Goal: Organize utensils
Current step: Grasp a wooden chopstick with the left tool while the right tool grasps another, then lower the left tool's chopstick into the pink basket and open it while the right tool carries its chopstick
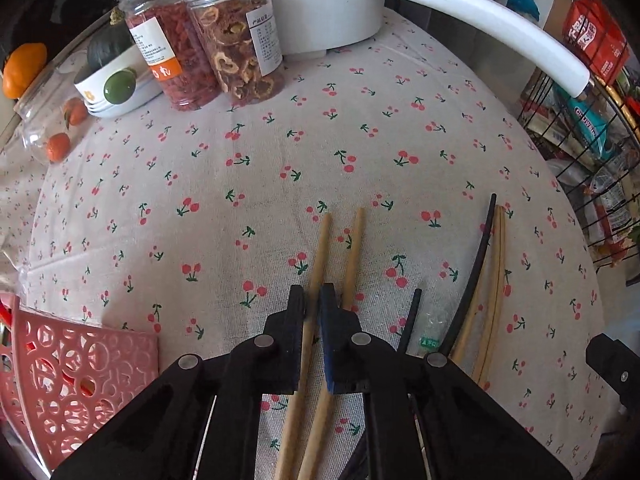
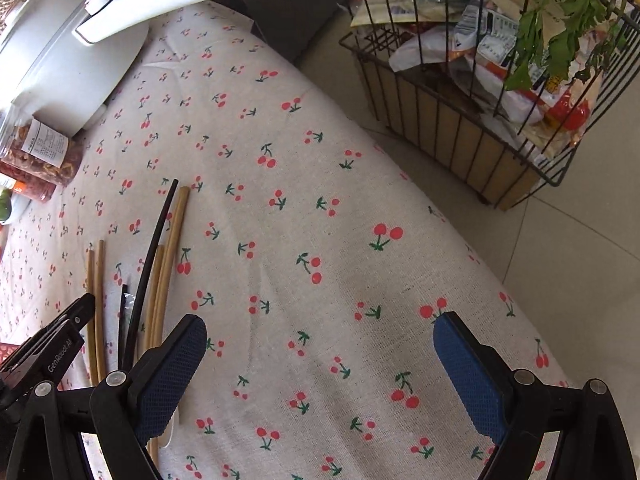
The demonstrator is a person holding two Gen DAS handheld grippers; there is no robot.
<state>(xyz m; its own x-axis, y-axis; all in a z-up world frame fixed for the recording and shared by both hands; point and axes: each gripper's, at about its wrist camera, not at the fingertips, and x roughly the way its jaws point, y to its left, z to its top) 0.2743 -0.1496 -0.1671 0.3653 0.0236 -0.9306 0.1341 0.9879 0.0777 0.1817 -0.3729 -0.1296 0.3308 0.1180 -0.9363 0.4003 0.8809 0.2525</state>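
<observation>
Currently the left gripper [image 1: 311, 300] points steeply down at the worktop [image 1: 360, 128], its fingers [image 1: 294, 320] nearly closed on a single wooden chopstick [image 1: 320, 248], which runs up between the two pads. A second wooden chopstick [image 1: 355, 248] lies just beside the first and passes the outer face of the right-hand pad, outside the grip. To the right lie a long black chopstick [image 1: 478, 256], a pale chopstick [image 1: 498, 280] and a short dark stick [image 1: 412, 316], close together over a clear wrapper. A pink perforated basket [image 1: 80, 368] sits at the lower left, presumably the place for the utensils. The right gripper [image 2: 320, 344] hovers over bare cloth with its fingers [image 2: 176, 364] wide apart and nothing between them; the chopstick group lies just to its left.

Risks from this state:
- The hold sits low on the stick, so the long free end may swing or pivot as it lifts.
- The neighbouring stick, touching or nearly touching the pad, may be dragged, rolled or flicked aside.
- A thin round stick can slip out of a light pinch.
- The pair would be split, leaving an odd stick behind.
</observation>
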